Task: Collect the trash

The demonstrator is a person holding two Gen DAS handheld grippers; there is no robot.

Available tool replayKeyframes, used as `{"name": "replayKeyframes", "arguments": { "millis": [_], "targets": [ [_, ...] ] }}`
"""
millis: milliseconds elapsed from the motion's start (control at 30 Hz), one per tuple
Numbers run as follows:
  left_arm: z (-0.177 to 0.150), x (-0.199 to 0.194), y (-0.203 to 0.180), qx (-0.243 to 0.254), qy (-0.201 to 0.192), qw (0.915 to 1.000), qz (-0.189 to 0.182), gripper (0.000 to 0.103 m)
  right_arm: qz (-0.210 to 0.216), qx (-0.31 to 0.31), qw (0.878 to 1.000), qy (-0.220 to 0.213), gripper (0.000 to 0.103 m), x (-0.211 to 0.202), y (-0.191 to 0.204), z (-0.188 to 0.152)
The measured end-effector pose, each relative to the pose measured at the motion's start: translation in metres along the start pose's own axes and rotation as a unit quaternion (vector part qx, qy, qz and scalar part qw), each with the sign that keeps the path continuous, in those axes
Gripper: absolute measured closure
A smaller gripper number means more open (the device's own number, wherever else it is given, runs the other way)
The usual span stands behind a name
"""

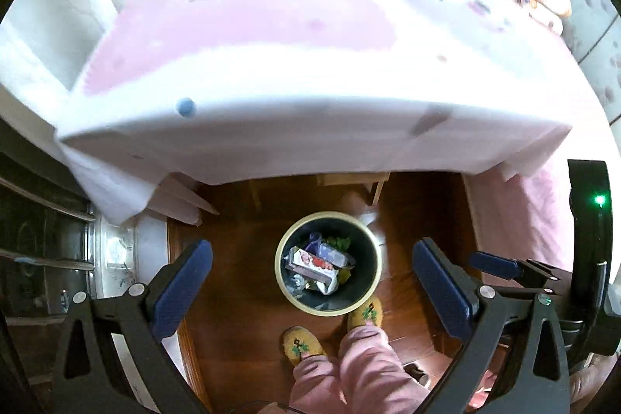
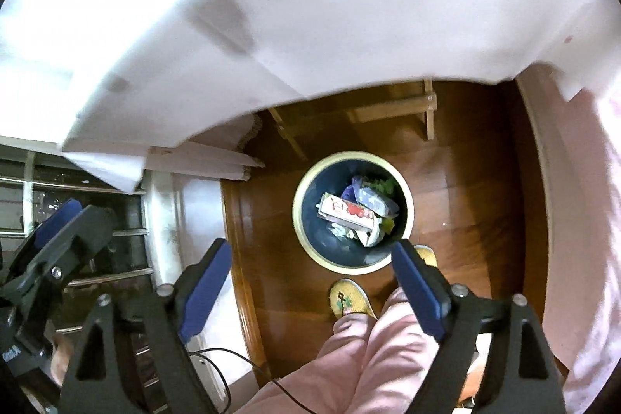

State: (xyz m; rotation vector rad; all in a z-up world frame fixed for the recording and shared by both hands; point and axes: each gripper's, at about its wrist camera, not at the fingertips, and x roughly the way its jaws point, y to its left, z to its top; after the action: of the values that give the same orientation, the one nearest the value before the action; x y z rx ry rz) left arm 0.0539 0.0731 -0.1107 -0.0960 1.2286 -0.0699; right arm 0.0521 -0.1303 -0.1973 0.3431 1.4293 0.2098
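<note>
Item: my left claw [image 1: 310,282], jaws apart, empty. Item: my right claw [image 2: 310,282], likewise, both poised above for dropping, I judge. Item: bin [image 1: 328,311], lower centre on floor, holding the trash [image 1: 316,264], beside my slippers [image 1: 300,344].

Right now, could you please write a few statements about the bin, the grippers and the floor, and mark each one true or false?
1. The bin holds trash. True.
2. The left hand-held gripper grips a carton. False: it is open and empty.
3. The bin stands on the bed. False: it stands on the wooden floor.
4. The right hand-held gripper is open. True.
5. The slippers are yellow. True.
</note>
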Motion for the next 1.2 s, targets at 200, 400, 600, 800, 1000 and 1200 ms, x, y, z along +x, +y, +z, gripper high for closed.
{"name": "replayKeyframes", "arguments": {
  "millis": [200,400,600,800,1000,1200],
  "targets": [
    [0.006,-0.052,0.003,-0.024,-0.029,0.9993,-0.007,0.001,-0.004,-0.009,0.999,-0.035,0.017,-0.052,0.016,0.001],
    [0.007,-0.096,0.001,-0.022,-0.063,0.9977,-0.006,0.001,-0.011,-0.026,0.996,-0.081,0.017,-0.105,0.028,0.001],
    [0.009,-0.131,-0.001,-0.016,-0.091,0.9957,0.004,0.001,-0.019,-0.039,0.991,-0.127,0.017,-0.15,0.042,0.002],
    [0.011,-0.158,-0.007,-0.006,-0.119,0.9928,0.015,0.001,-0.025,-0.046,0.983,-0.174,0.017,-0.185,0.059,-0.003],
    [0.009,-0.178,-0.007,-0.006,-0.152,0.988,0.029,0.001,-0.052,-0.065,0.973,-0.217,0.017,-0.208,0.079,-0.012],
    [0.007,-0.186,-0.007,-0.013,-0.169,0.9848,0.037,0.001,-0.066,-0.081,0.965,-0.241,0.017,-0.22,0.088,-0.015]
  ]
}}
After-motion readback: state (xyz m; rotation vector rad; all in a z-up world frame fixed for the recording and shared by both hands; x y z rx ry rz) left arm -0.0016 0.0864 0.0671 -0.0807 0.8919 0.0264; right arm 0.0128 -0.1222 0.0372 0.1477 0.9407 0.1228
